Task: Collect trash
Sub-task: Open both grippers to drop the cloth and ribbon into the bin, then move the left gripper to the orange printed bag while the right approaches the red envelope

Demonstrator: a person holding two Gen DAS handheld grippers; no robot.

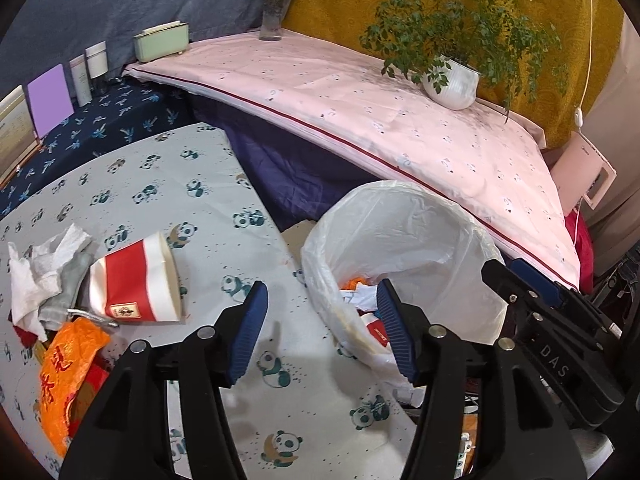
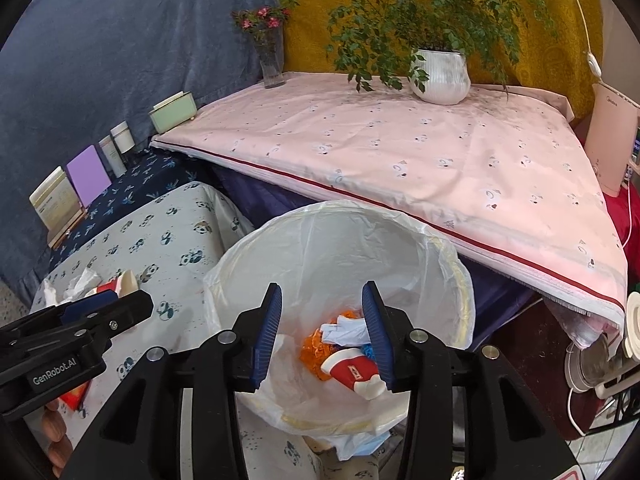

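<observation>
A bin with a white plastic liner (image 1: 404,220) (image 2: 320,240) stands beside the panda-print table (image 1: 160,184). Inside it lie a red-and-white cup (image 2: 352,372), an orange wrapper (image 2: 314,346) and white paper (image 2: 344,330). My right gripper (image 2: 322,292) hangs open over the bin mouth with nothing between its fingers. My left gripper (image 1: 322,288) is open too, over the table edge next to the bin. On the table to its left lie a tipped red-and-white paper cup (image 1: 136,280), crumpled tissues (image 1: 36,272) and an orange wrapper (image 1: 68,368).
Behind the bin is a pink-covered surface (image 1: 400,120) with a potted plant (image 1: 452,84) and a flower vase (image 1: 274,12). A green box (image 1: 162,42), bottles (image 1: 90,68) and a purple card (image 1: 50,96) line the far left. A white appliance (image 2: 608,140) stands at right.
</observation>
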